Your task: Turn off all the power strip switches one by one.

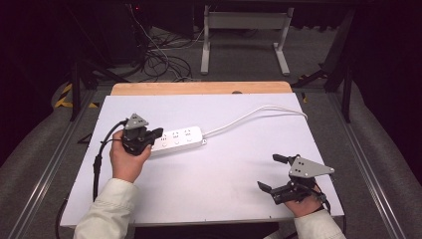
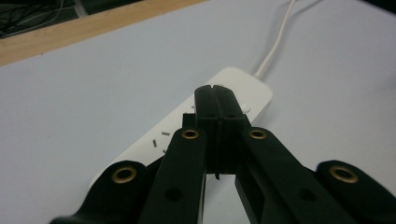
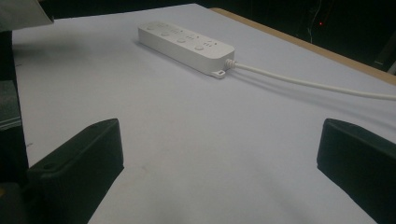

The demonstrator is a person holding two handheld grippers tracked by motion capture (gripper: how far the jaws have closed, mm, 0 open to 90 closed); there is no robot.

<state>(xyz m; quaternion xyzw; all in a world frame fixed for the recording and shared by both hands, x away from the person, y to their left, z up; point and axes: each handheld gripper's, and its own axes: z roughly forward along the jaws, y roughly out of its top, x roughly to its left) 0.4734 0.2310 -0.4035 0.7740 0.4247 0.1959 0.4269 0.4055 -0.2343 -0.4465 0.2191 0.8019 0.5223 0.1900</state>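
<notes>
Jaws pressed together over the power strip (image 1: 176,139)

Left hand-held gripper (image 2: 215,100) hovered empty above the strip's 9 o'clock end, mid-tabletop (image 1: 224,174); right hand-held gripper (image 1: 276,172) waited spread at 5 o'clock. Dropping crooked, those tips risked shoving the strip sideways.

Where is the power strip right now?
In the high view the power strip lies left of centre on the white table, its left end under the shut left claw, its cable trailing right.
</notes>
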